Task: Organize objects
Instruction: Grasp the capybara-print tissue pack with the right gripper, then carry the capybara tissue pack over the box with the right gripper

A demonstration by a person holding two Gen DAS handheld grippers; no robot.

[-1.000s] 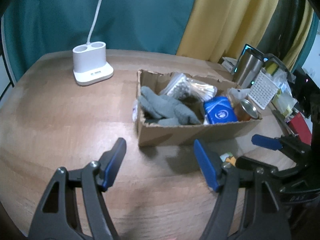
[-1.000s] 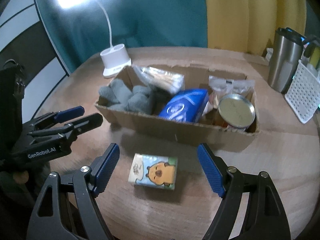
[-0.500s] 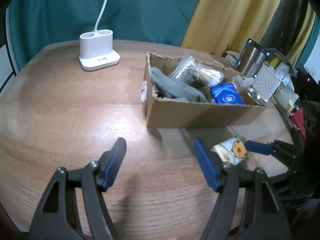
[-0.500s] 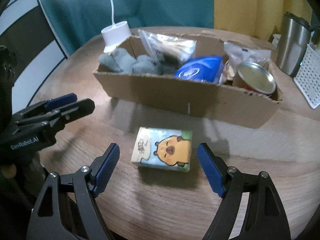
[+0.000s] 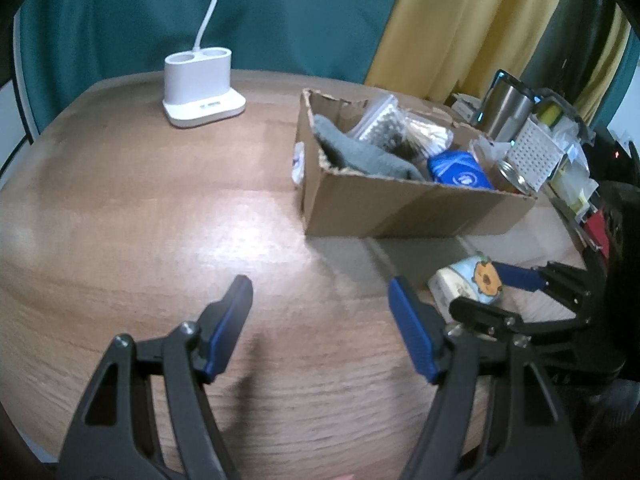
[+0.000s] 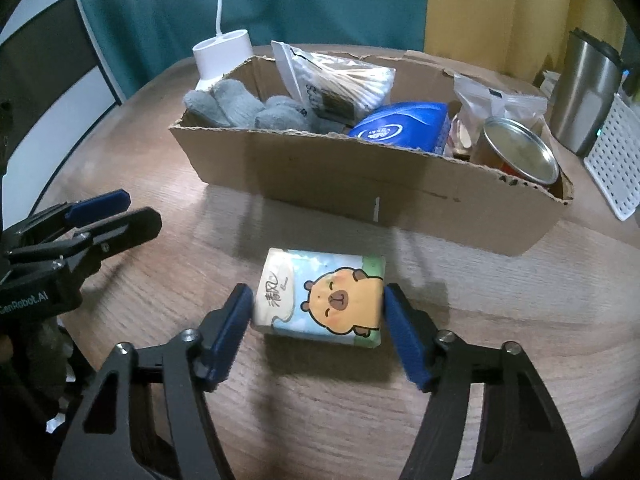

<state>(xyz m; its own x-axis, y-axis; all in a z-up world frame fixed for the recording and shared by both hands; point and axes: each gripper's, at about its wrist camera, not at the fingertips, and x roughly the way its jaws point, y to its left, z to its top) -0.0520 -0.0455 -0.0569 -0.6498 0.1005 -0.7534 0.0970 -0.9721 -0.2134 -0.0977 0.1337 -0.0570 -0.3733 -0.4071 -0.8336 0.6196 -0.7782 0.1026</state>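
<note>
Change since earlier frame: right tongs (image 6: 318, 310) have advanced on the tissue pack (image 6: 322, 292); it now sits between the blue pads, where a second ago it lay ahead of them. Left tongs (image 5: 320, 296) have drawn back toward the near edge; the box looks farther off in their view.

Tissue pack: soft packet with a cartoon animal print, lying flat on the counter (image 6: 320, 408), near side of the cardboard box (image 6: 360, 184), apart from it.

Pack vs. right tongs: jaws apart, one pad at each short end, both very close or just touching; no squeeze visible in the wrapper. Not yet gripped, by my reading.

Pack vs. left tongs: pack lies right of them and a little farther; jaws apart, nothing between, over bare counter.

Step in hand (judgement): close on the pack, lift, carry to the box.

How to do it well: pads centred on the ends, square to the pack; close gently, since the wrapper will give and could slip; lift clear of the box's near wall before moving in.

Box contents: grey gloves (image 6: 244, 108) far left, cotton swab bag (image 6: 340, 80), blue packet (image 6: 400, 126), tin can (image 6: 520, 154) at right. Little free room; a gap must be picked.

Surroundings: white lamp base (image 5: 202, 88) far left; steel tumbler (image 6: 586, 92) and white basket (image 6: 616, 160) at right.
</note>
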